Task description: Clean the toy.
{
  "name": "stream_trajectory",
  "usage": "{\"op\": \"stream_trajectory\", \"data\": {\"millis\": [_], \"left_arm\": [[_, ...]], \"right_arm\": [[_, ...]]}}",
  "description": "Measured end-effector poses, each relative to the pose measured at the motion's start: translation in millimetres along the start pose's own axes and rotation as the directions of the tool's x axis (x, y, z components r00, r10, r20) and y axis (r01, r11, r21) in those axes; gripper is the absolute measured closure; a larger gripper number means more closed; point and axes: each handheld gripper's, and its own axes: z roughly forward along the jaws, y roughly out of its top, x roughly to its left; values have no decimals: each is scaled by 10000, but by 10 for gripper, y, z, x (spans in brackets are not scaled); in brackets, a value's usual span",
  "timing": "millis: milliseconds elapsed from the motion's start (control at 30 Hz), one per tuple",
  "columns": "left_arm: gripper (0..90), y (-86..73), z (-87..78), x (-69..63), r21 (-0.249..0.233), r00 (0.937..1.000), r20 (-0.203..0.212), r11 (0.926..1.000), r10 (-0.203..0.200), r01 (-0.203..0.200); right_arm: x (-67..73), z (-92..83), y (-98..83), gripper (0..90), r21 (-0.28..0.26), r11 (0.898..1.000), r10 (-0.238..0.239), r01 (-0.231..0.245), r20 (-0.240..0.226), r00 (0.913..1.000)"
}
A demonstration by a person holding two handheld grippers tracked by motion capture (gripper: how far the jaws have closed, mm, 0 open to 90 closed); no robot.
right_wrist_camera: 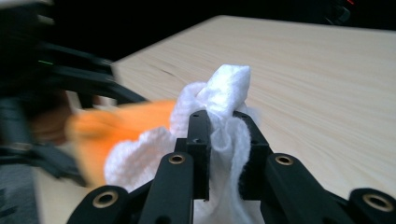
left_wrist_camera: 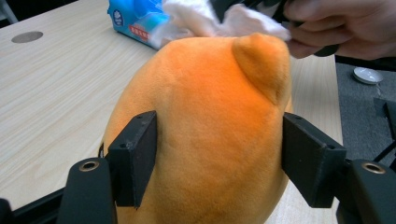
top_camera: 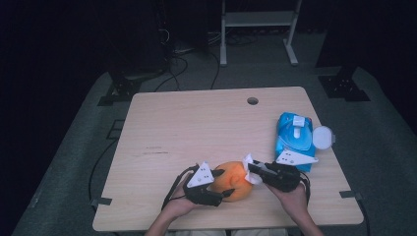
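The left gripper is sitting near the front edge of the wooden table, its jaws pressing on both sides of the orange plush toy, which is resting on the tabletop between the two hands. In the left gripper view the black pads are bearing against the toy's flanks. Just right of the toy, the right gripper is pinching a crumpled white wipe, jaws clamped together on it, and the wipe is touching the toy's top. Farther right, a blue wipes pack is lying near the table's edge.
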Motion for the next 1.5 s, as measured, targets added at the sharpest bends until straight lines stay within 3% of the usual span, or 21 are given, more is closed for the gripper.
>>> {"op": "stream_trajectory", "data": {"millis": [33,100,267,467,600,767,833,933,1033,1200,1267,1333,1400,1500], "left_arm": [[317,-3,-6,5,-5,10000,21,10000,-40,40],[317,-13,-24,22,-52,9999,41,9999,-135,135],[317,-32,-52,71,-117,9990,139,9991,-413,415],[317,-30,-55,83,-61,9992,101,9992,-386,387],[317,-53,-80,112,-114,9986,145,9987,-503,504],[306,-61,-86,134,-173,9980,115,9979,-627,629],[305,-66,-81,143,-276,9974,41,9970,-725,726],[291,-64,-60,154,-370,9958,-105,9952,-907,903],[290,-65,-78,160,-400,9948,-129,9942,-1005,1000],[292,-62,-68,169,-435,9942,-196,9936,-1055,1046],[286,-60,-54,171,-401,9935,-236,9931,-1109,1099],[287,-70,-50,179,-444,9918,-222,9911,-1262,1252],[295,-72,-50,162,-366,9931,-101,9925,-1167,1163],[307,-64,-46,139,-198,9963,-10,9961,-861,861]], "right_arm": [[46,2,19,776,-59,9999,-125,124,-163,9998],[64,29,31,777,13,9995,-310,310,-66,9995],[-199,17,-97,777,88,9963,854,-858,415,9955],[-219,51,-102,777,-15,9952,979,-978,224,9949],[-249,49,-147,778,173,9927,1182,-1190,438,9920],[-180,64,-130,781,289,9942,1025,-1039,441,9937],[-106,26,-73,781,1,9954,959,-959,21,9954],[136,27,31,781,-186,9998,66,-78,-664,9978],[231,47,55,780,-111,9986,-530,524,-651,9965],[1,39,-80,781,197,9996,212,-213,56,9998],[95,38,-57,782,217,9997,-151,150,22,9999],[196,46,-16,782,23,9997,-253,255,-380,9990],[300,67,40,781,-167,9988,-473,462,-692,9965],[342,85,73,781,-237,9982,-567,548,-863,9947]]}}
